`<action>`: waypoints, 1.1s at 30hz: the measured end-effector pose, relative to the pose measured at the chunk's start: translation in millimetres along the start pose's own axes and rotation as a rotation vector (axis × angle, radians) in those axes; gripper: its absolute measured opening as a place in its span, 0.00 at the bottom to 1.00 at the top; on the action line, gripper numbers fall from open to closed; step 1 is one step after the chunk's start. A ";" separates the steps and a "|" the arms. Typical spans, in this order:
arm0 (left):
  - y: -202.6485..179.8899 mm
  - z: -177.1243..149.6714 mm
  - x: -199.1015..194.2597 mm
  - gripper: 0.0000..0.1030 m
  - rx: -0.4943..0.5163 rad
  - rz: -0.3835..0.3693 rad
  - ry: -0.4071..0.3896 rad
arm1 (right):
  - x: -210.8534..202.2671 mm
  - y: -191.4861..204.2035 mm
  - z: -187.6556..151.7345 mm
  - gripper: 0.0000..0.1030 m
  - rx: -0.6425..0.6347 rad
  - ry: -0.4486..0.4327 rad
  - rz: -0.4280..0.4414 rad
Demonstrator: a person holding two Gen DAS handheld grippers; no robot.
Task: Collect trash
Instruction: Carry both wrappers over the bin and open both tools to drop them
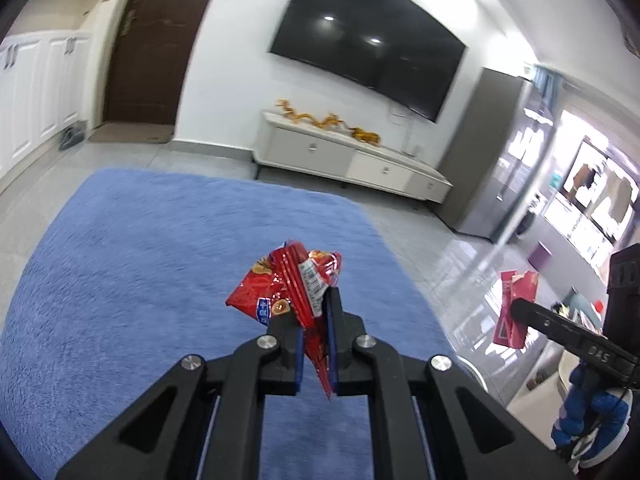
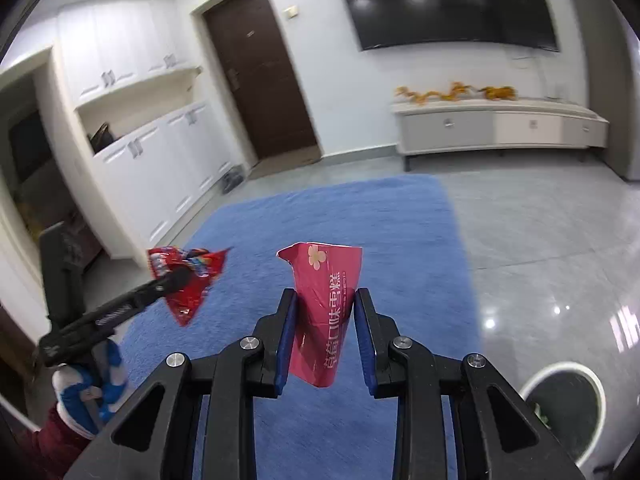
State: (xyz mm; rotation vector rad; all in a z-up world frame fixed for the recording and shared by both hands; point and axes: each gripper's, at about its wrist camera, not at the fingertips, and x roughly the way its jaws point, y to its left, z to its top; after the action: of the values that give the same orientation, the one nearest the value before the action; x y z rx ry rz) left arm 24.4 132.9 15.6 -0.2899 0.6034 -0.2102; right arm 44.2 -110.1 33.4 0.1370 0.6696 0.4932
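Observation:
My left gripper (image 1: 316, 312) is shut on a crumpled red snack wrapper (image 1: 288, 284) and holds it in the air above the blue rug (image 1: 140, 260). It also shows at the left of the right wrist view (image 2: 180, 276), with the wrapper (image 2: 188, 280) in its tips. My right gripper (image 2: 325, 308) is shut on a pink-red carton (image 2: 324, 312) with a flower print, held upright above the rug (image 2: 360, 208). The right gripper and its carton (image 1: 516, 304) also show at the right edge of the left wrist view.
A round bin with a white rim (image 2: 560, 404) stands on the glossy floor at lower right. A low white TV cabinet (image 2: 500, 128) stands against the far wall under a wall TV (image 1: 368, 36). White cupboards (image 2: 160, 168) and a dark door (image 2: 260, 68) are to the left.

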 end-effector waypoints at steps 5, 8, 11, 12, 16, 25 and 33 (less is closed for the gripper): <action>-59.2 -0.1 1.4 0.08 0.095 -0.062 0.028 | -46.3 -41.9 -16.6 0.28 0.067 -0.060 -0.105; -98.7 -1.4 10.0 0.08 0.144 -0.118 0.068 | -71.6 -68.7 -26.5 0.28 0.116 -0.097 -0.173; -141.2 -5.0 24.9 0.08 0.199 -0.181 0.119 | -94.4 -102.8 -38.1 0.28 0.174 -0.135 -0.238; -156.4 -6.3 31.4 0.08 0.217 -0.204 0.139 | -99.0 -114.2 -41.8 0.28 0.193 -0.142 -0.253; -222.1 -14.7 66.7 0.08 0.300 -0.278 0.219 | -109.8 -163.7 -64.8 0.28 0.294 -0.144 -0.309; -332.8 -59.2 170.1 0.09 0.433 -0.337 0.417 | -103.7 -265.7 -115.1 0.29 0.509 -0.079 -0.400; -368.7 -91.4 238.5 0.10 0.425 -0.379 0.542 | -79.9 -315.3 -146.8 0.35 0.620 0.000 -0.435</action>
State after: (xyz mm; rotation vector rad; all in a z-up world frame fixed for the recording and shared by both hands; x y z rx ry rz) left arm 122.5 -298.1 -60.7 0.0765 1.0152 -0.7879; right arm 22.7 -429.8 -123.6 0.5605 0.8098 -0.1449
